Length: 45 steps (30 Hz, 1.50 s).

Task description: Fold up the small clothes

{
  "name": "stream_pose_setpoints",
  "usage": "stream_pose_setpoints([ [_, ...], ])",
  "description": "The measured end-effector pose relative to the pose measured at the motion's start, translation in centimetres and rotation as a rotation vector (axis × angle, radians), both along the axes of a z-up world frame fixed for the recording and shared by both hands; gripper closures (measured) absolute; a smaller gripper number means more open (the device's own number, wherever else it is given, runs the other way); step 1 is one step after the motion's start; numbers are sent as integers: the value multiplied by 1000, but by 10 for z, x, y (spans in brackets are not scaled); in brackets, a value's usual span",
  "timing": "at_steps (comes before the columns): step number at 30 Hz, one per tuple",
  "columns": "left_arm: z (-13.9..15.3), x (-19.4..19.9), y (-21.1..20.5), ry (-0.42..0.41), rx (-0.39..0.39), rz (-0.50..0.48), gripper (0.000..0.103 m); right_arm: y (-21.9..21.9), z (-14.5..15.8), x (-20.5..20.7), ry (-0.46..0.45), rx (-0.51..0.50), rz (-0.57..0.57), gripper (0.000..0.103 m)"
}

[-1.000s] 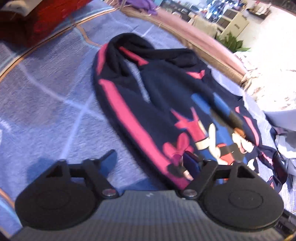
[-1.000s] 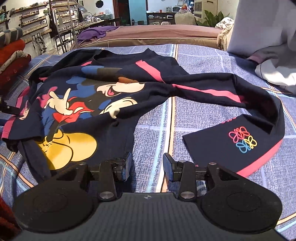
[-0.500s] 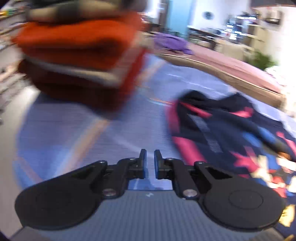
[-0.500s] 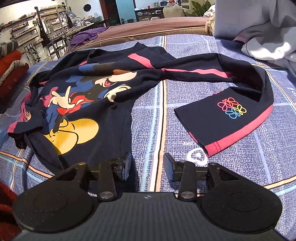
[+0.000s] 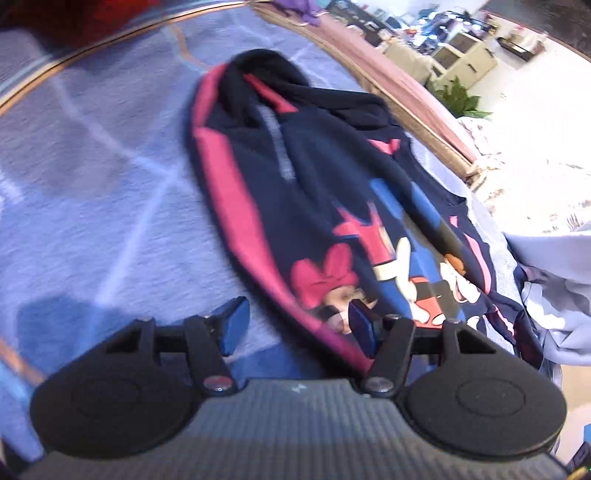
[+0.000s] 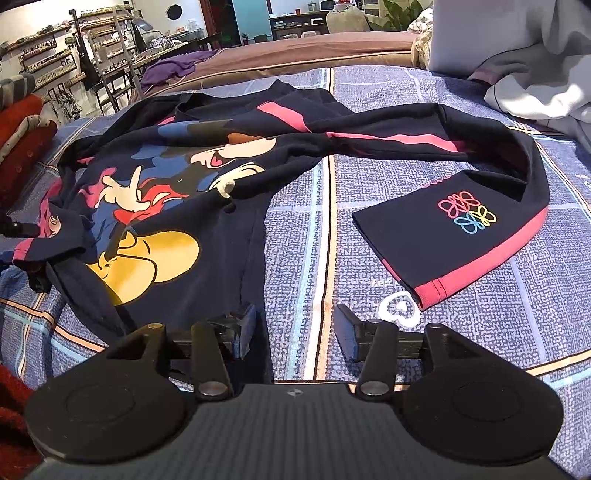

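A pale heap of laundry crowds the bed's far right corner; red folded clothes sit at its left edge. The shirt sprawls mid-bed. Both the left gripper and right gripper gape, empty. Half a second ago the left was pinched together, facing the red stack.

Left wrist view is motion-blurred throughout; print on the shirt cannot be resolved in detail. Shirt hem nearest the left claw is hidden behind the claw body, and its far side is covered by pale laundry. Red item at top left is cut off by the frame edge.

Right wrist view: shirt's lower hem is hidden behind the right claw. Stacked red textiles are cut off at left edge. Shelf contents too small to identify.
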<state>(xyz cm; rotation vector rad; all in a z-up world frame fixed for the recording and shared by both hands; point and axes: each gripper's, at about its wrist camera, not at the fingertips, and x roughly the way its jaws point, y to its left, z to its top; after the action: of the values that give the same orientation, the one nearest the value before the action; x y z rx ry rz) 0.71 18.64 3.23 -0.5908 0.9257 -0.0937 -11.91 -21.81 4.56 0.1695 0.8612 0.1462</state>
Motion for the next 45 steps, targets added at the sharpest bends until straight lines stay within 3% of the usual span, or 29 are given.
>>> stream_pose_setpoints([
  [1, 0, 4, -4, -9, -18, -16, 77, 0, 0, -1, -1, 0, -1, 22],
  [3, -1, 8, -10, 0, -47, -36, 99, 0, -1, -3, -2, 3, -3, 21],
  [7, 13, 1, -17, -55, 36, -64, 100, 1, -1, -1, 2, 5, -1, 20],
  [9, 26, -5, -2, -90, 105, -17, 100, 0, -1, -1, 3, 6, 1, 20],
  [12, 48, -23, 30, -122, 263, 78, 100, -1, -1, 0, 7, 9, 7, 20],
  [15, 60, -40, 66, -102, 459, 188, 100, 0, -1, 1, 7, 11, 10, 17],
  [17, 59, -51, 91, -49, 531, 263, 92, 0, -2, 1, 5, 16, 11, 14],
  [19, 54, -61, 106, 9, 550, 290, 57, 1, -2, 1, 5, 17, 11, 11],
  [20, 52, -67, 107, 12, 533, 287, 48, 1, -2, 1, 6, 15, 15, 11],
  [21, 51, -74, 104, -5, 504, 276, 39, 2, -1, 1, 7, 13, 17, 11],
  [25, 48, -89, 70, -25, 428, 118, 38, 1, 0, 2, 12, 10, 18, 11],
  [29, 48, -97, 6, -101, 357, -177, 38, 2, 0, 2, 16, 5, 17, 11],
  [31, 44, -102, -28, -141, 384, -305, 39, 2, 0, 1, 17, 7, 12, 11],
  [34, 36, -104, -67, -149, 452, -418, 41, 2, 0, 0, 17, 3, 10, 11],
  [37, 28, -106, -85, -137, 455, -458, 41, 2, 0, -1, 19, 1, 10, 11],
  [40, 13, -104, -99, -132, 564, -435, 41, 2, -1, 0, 18, 6, 6, 10],
  [42, 16, -97, -103, -155, 580, -427, 41, 3, -2, 0, 17, 4, 8, 9],
  [44, 13, -89, -103, -169, 568, -413, 47, 3, -1, 0, 15, 7, 9, 8],
  [45, 10, -83, -106, -177, 565, -413, 59, 3, -1, 0, 14, 11, 7, 8],
])
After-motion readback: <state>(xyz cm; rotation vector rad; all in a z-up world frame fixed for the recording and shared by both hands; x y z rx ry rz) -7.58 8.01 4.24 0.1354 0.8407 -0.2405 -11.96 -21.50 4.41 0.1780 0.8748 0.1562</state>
